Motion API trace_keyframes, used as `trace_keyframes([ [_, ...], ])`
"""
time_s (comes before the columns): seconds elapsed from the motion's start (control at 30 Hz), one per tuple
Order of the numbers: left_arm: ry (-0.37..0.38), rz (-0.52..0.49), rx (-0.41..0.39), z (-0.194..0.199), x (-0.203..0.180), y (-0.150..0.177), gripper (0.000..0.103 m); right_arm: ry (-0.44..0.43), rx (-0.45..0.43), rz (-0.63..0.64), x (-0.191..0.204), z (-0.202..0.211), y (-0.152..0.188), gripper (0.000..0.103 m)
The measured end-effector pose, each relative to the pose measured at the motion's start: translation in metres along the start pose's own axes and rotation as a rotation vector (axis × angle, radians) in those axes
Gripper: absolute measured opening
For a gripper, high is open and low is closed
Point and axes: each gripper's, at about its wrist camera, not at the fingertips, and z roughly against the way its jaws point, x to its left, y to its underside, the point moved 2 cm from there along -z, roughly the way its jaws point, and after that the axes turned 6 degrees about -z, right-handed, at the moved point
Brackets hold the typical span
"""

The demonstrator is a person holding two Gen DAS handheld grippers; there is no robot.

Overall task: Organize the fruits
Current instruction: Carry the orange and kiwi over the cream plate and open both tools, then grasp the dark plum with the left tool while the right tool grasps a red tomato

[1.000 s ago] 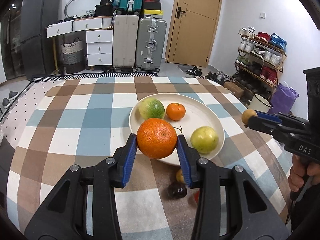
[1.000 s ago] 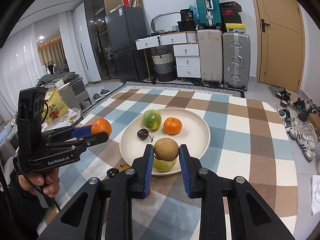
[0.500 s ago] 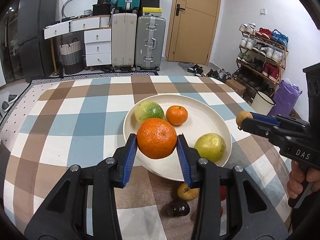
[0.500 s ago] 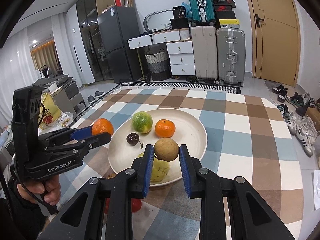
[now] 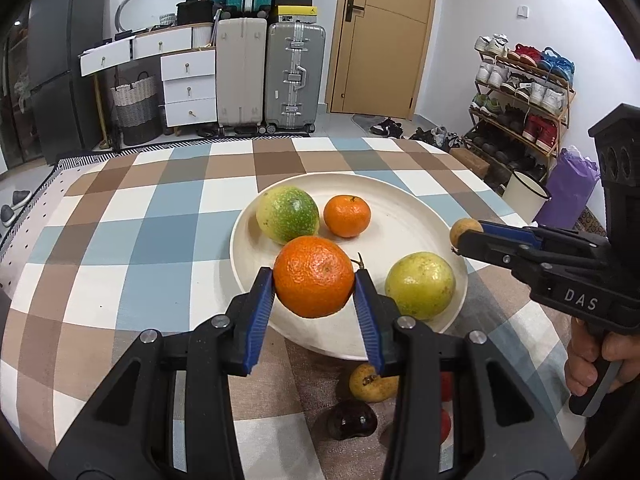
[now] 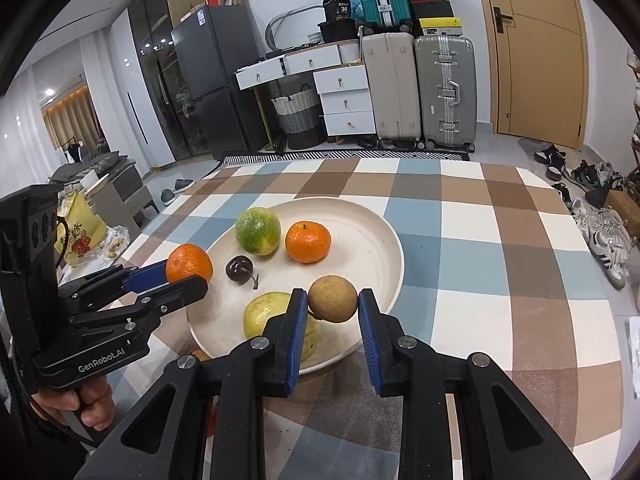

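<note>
Gripping a big round orange (image 5: 314, 276), the left claw (image 5: 314, 280) has its blue pads pressed on both sides of the fruit, which sits right at the fingertips, held in the air over the 7 o'clock edge of the round cream plate (image 5: 404, 200). From the right wrist camera the same orange (image 6: 189, 263) pokes out of the left claw (image 6: 182, 276) at the plate's 9 o'clock rim (image 6: 384, 224).

The right claw (image 6: 332, 300) is clamped on a small round brown fruit (image 6: 333, 298), pinched between its blue pads above the plate's 5 o'clock edge. In the left view that brown fruit (image 5: 464, 230) shows at the tip of the right claw (image 5: 470, 236), at the plate's 3 o'clock side.

On the plate: a green-yellow mottled round fruit (image 5: 287, 219) at 10 o'clock, a small tangerine (image 5: 347, 216) just beside it, a yellow-green guava-like fruit (image 5: 420, 285) at 5 o'clock, and a dark cherry with a stem (image 6: 239, 269).

Off the plate, on the checkered counter (image 5: 132, 240) under the left claw, are a small yellow fruit (image 5: 370, 378), a dark cherry-like one (image 5: 350, 420) and something red (image 5: 445, 424), mostly hidden.
</note>
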Motion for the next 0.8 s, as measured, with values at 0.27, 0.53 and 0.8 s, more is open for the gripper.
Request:
trace_keyframes([
  [0.27, 0.005, -0.001, 0.011, -0.002, -0.002, 0.002, 0.038, 0.019, -0.006, 0.000, -0.001, -0.004, -0.001, 0.026],
  [0.53, -0.006, 0.003, -0.013, 0.011, 0.001, -0.001, 0.053, 0.037, -0.038, 0.015, 0.001, 0.007, 0.000, 0.051],
  [0.8, -0.032, 0.016, -0.031, 0.033, 0.011, 0.002, 0.091, 0.025, -0.075, 0.004, -0.002, 0.026, 0.002, 0.100],
])
